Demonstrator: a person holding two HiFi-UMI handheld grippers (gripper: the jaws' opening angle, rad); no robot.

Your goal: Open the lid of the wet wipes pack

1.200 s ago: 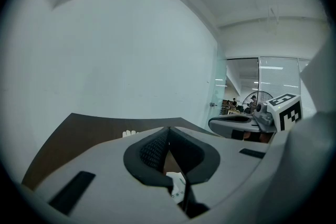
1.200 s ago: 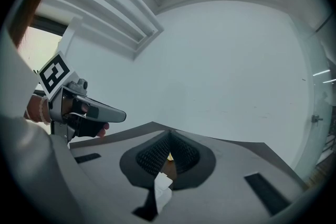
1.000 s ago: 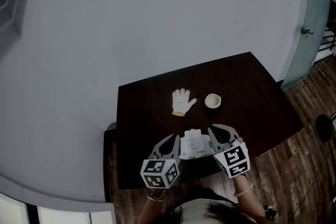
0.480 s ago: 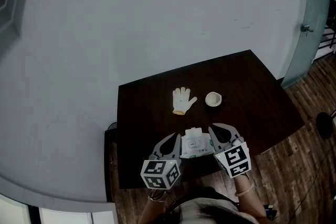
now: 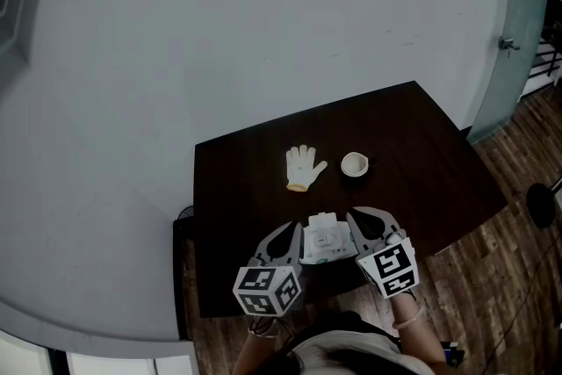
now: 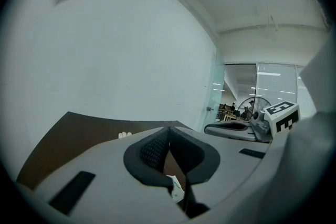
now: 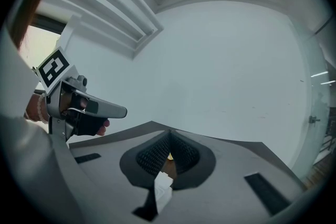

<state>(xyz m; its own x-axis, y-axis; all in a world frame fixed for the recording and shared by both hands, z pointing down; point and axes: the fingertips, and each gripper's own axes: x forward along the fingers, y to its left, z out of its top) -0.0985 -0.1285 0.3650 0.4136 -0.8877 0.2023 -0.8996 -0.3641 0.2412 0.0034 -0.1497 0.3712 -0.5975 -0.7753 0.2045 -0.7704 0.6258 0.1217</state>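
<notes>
White wet wipes pack [image 5: 328, 240] lies near the dark worktop's [image 5: 430, 162] front edge. We pinch it from both sides: left gripper [image 6: 169, 134] and right gripper [image 7: 169, 139] each have jaws closed on a side edge, probably steadying it for lifting the lid.

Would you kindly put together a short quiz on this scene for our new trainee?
1. What stands right of the glove? A cup; B spoon; C bottle.
2. Fill in: the left tongs and the right tongs are each shut on the ____.
3. True or false: the glove lies on the pack.
Key: 1 A; 2 pack; 3 false.
</notes>
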